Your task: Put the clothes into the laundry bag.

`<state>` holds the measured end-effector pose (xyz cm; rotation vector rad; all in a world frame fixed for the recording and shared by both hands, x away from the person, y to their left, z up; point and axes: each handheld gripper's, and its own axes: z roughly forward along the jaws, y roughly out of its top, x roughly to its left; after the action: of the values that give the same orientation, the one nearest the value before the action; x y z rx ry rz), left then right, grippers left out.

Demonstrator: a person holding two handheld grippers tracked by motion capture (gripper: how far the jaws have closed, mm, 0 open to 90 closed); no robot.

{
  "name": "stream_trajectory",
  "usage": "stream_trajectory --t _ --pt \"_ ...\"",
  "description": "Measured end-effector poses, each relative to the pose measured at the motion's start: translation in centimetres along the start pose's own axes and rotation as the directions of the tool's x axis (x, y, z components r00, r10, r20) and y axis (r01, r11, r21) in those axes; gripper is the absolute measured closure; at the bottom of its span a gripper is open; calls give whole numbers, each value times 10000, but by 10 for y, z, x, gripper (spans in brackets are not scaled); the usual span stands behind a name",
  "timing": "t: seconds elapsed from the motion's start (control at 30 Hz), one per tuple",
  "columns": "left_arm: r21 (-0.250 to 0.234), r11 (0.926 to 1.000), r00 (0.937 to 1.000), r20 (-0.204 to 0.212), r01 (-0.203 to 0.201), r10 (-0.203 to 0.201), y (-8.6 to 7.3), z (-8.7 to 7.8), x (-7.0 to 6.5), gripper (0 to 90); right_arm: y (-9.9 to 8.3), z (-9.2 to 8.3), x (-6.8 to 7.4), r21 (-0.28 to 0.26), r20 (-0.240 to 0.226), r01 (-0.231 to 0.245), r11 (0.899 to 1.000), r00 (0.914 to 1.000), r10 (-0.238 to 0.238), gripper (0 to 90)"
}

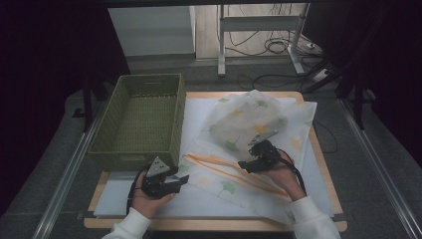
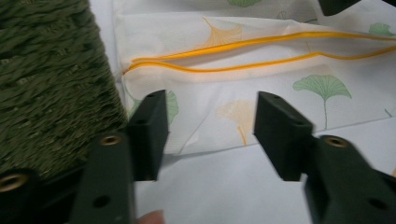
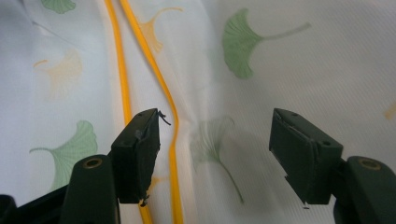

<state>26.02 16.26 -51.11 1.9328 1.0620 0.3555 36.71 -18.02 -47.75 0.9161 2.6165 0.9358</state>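
The worktop, a wooden board under a white sheet, carries everything and reaches out past both tongs on all sides. A white cloth bag printed with green and yellow ginkgo leaves lies spread across it, its bulging part just beyond the right tongs and its flat near part running between the two tongs. The green woven basket stands just beyond the left tongs, on the side away from the right tongs; in the left gripper view its wall rises right beside one jaw. The bag's orange cord runs in two lines from near the left tongs across to under the right tongs. The left tongs are released, jaws apart, with nothing between them, hovering at the bag's near edge above the white sheet. The right tongs are also released, jaws wide over the cloth, the orange cord passing just inside one jaw, which does not press on it.
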Motion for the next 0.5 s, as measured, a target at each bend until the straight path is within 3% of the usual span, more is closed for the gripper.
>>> stream_trajectory --t 0.13,0.3,0.5 --pt "48 10000 10000 -35 -5 5 -6 -2 2 356 -15 -9 -3 -337 138 -557 9979 9983 562 317" --pt "220 9998 10000 -33 -2 3 -13 -3 8 334 -36 -17 -2 -659 458 -787 9947 9956 818 316" --pt "543 9980 9994 -87 -339 344 -16 2 8 313 -66 -31 -3 -822 619 -1233 9890 9898 1286 315"
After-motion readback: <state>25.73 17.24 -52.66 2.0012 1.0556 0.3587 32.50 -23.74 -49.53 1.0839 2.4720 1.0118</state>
